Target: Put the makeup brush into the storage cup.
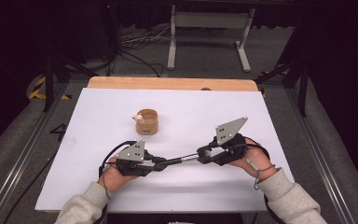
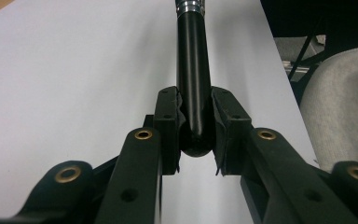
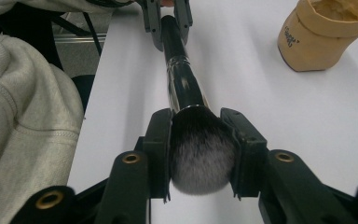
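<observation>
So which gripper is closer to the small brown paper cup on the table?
Left. The left gripper sits just below the cup, slightly to its right. The right gripper is farther off to the cup's right. Both hold the makeup brush.

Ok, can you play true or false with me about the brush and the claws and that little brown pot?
1. The left claw is shut on the black handle end of the makeup brush. True.
2. The right claw is open and holds nothing. False: it is shut on the brush's fluffy bristles.
3. The brush is standing inside the brown pot. False: the brush is held between the two claws, apart from the pot.
4. The pot stands upright on the white table. True.
5. The person wears grey sleeves. True.
</observation>
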Action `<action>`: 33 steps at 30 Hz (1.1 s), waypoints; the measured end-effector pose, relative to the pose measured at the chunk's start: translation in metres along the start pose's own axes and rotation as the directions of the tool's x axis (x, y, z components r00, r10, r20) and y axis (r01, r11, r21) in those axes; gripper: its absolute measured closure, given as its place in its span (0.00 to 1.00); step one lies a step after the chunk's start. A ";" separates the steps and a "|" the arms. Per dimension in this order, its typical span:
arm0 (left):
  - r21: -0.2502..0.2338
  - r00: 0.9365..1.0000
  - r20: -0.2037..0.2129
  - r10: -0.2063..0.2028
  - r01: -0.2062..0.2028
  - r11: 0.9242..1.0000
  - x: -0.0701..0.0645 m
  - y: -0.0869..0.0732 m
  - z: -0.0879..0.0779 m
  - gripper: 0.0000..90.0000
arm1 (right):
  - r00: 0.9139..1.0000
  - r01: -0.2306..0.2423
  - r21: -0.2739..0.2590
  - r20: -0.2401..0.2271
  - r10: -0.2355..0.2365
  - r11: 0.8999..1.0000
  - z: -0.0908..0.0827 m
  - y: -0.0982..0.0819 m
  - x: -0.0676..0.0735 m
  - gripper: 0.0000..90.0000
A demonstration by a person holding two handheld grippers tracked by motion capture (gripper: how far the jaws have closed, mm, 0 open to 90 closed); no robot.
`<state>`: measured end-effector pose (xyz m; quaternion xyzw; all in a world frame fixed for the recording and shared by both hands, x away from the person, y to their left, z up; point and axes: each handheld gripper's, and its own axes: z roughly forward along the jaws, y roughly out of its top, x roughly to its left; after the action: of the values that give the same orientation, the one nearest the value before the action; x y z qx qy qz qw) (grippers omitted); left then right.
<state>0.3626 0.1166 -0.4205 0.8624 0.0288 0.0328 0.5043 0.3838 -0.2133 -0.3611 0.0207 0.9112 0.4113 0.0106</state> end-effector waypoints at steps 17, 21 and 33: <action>0.006 1.000 0.000 0.008 -0.008 1.000 0.001 -0.001 0.002 0.82 | 0.999 0.009 0.010 -0.034 -0.009 1.000 -0.001 0.000 -0.003 0.78; 0.009 1.000 -0.002 0.014 -0.014 1.000 0.001 -0.002 0.002 0.82 | 0.999 0.008 0.004 -0.039 -0.008 1.000 -0.002 0.000 -0.003 0.78; 0.008 1.000 0.015 0.016 -0.016 1.000 0.001 -0.002 0.004 0.82 | 0.999 0.001 0.008 -0.049 -0.001 1.000 -0.005 0.006 -0.001 0.79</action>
<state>0.3643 0.1147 -0.4243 0.8648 0.0183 0.0304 0.5009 0.3850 -0.2132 -0.3526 0.0102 0.9129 0.4079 -0.0118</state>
